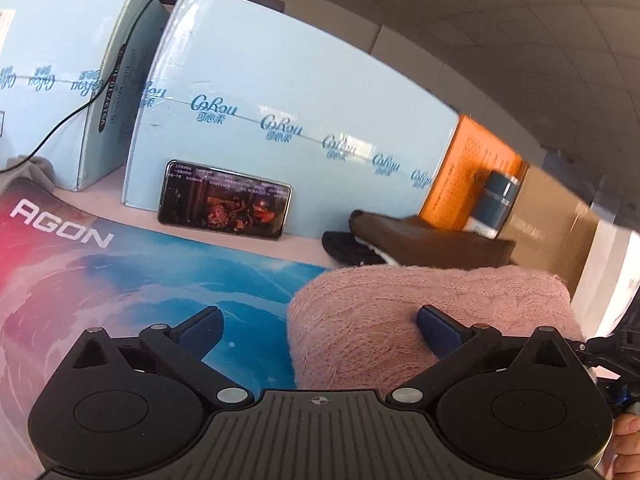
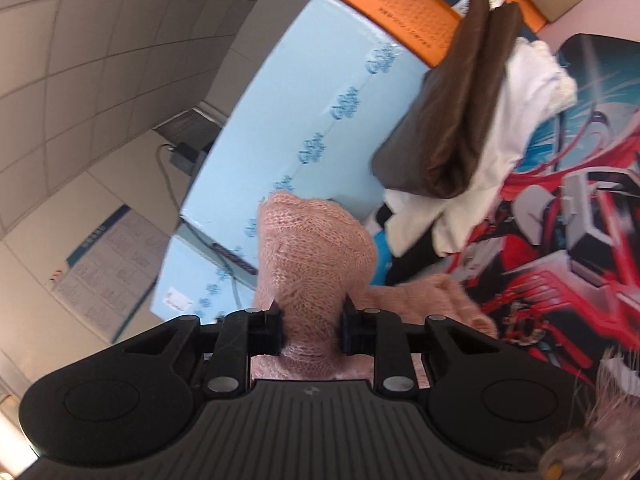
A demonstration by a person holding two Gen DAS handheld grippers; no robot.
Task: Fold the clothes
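Note:
A pink knitted sweater (image 1: 420, 312) lies bunched on the printed desk mat (image 1: 120, 280). My left gripper (image 1: 320, 320) is open above the mat, its right finger over the sweater's edge and its left finger over bare mat. In the right wrist view my right gripper (image 2: 313, 330) is shut on a lifted bunch of the pink sweater (image 2: 312, 256), which stands up between the fingers; more of it trails onto the mat at the right. A folded brown garment (image 2: 460, 112) lies on a white one (image 2: 520, 92) beyond.
Light blue cartons (image 1: 280, 100) stand along the back, with a phone (image 1: 224, 204) leaning on one. An orange box (image 1: 472, 172), a teal bottle (image 1: 496, 200) and a brown cardboard box (image 1: 556, 232) sit at the right. A black cable (image 1: 80, 104) hangs across the left carton.

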